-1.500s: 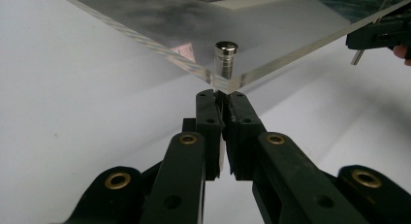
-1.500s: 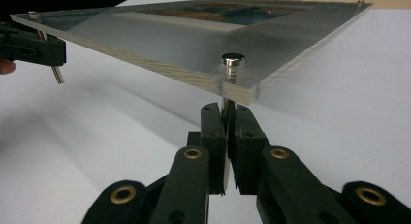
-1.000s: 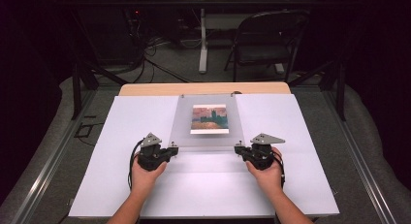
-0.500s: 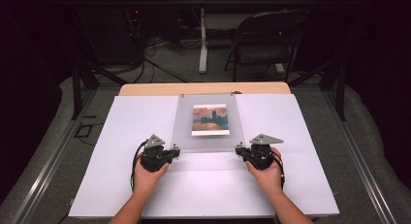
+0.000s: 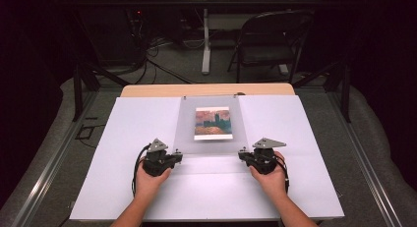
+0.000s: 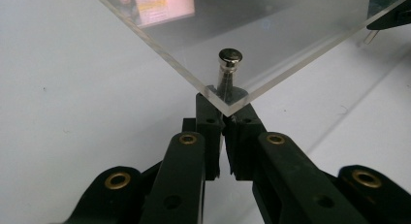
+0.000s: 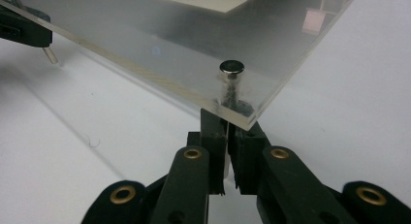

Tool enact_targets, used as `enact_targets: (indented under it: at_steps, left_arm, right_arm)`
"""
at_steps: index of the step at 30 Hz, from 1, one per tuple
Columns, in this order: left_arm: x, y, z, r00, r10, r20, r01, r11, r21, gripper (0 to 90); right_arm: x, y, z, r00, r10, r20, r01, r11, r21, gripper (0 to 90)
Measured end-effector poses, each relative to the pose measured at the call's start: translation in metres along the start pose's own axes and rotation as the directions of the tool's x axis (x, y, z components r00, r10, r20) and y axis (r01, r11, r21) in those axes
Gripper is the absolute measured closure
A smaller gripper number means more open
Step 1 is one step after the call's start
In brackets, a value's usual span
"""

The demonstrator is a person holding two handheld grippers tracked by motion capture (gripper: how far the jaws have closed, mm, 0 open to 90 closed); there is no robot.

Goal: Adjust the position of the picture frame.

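A clear acrylic sheet (image 5: 211,144) lies over a printed picture (image 5: 212,123) on the white board (image 5: 305,138). A metal pin stands through each near corner of the sheet. My left gripper (image 5: 179,155) is at the near left corner. In the left gripper view its jaws (image 6: 224,120) are shut under that corner, on the foot of the pin (image 6: 229,64). My right gripper (image 5: 241,154) is at the near right corner, shut (image 7: 227,132) in the same way on its pin (image 7: 231,68). The sheet's (image 7: 169,49) near edge is raised off the board.
The white board covers a wooden table (image 5: 206,89). A folding chair (image 5: 268,45) and cables are on the floor behind it. Bare white board lies to both sides of the sheet and in front of the hands.
My left gripper has shifted slightly toward me and to the right with its corner. The right gripper has stayed in place.
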State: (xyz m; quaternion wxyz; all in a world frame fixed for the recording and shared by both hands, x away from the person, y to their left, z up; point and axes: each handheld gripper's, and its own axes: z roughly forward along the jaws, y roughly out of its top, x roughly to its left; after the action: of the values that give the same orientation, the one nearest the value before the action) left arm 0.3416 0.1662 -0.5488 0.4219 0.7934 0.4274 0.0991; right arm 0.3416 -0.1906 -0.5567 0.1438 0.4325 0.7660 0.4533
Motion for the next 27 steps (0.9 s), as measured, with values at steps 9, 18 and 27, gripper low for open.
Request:
enact_targets:
  at_steps: [9, 18, 27]
  left_arm:
    - [-0.0008, -0.0029, 0.0035, 1.0000, 0.006, -0.008, -0.006, 0.9999, 0.014, 85.2]
    - [-0.0005, -0.0049, 0.0037, 0.9999, -0.013, -0.007, 0.013, 0.9999, -0.002, 84.2]
    - [-0.0020, -0.0066, 0.0017, 0.9994, -0.026, -0.024, 0.026, 0.9995, -0.018, 66.7]
  right_arm:
    - [-0.0014, -0.0043, 0.0033, 1.0000, -0.005, 0.000, 0.005, 1.000, 0.024, 84.8]
    - [-0.0032, -0.0061, 0.0032, 0.9996, 0.022, -0.016, -0.022, 1.000, 0.008, 83.8]
    - [-0.0001, -0.0045, -0.0017, 0.9999, -0.002, -0.014, 0.002, 1.000, 0.006, 69.4]
